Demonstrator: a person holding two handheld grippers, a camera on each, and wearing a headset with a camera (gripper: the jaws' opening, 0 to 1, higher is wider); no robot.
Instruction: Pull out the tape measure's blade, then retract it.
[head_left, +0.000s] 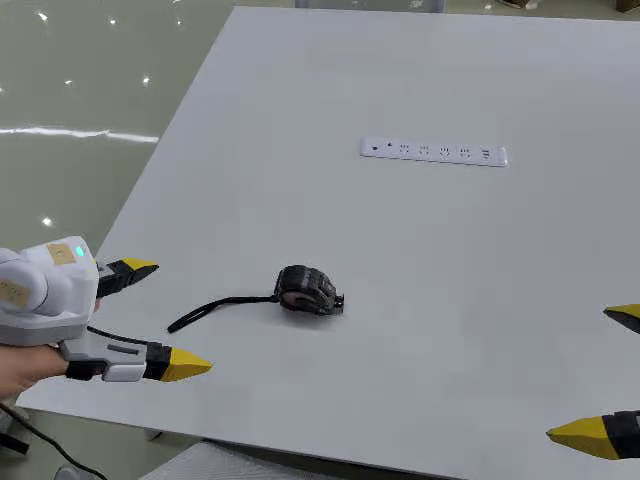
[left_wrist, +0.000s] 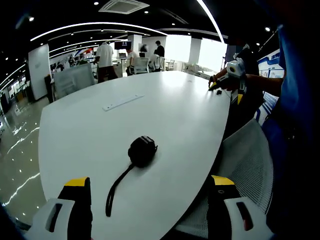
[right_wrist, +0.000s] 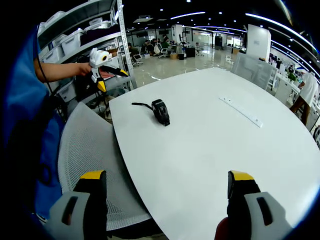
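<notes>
Plainly, a white table (head_left: 450, 260) meets glossy floor (head_left: 80, 80) (left gripper (head_left: 178, 316), right gripper (head_left: 581, 373) agape, empty).

Count at your station:
- one white round-edged bench (head_left: 400, 80)
- one black tape measure (head_left: 309, 291), carrying one black wrist strap (head_left: 215, 308)
- one long white power strip (head_left: 433, 152)
- one white mesh chair (right_wrist: 87, 145)

You hold two white hand-held grippers, the left gripper (head_left: 177, 317) and the right gripper (head_left: 583, 373). Each has two black, yellow-tipped jaws, four in all.
</notes>
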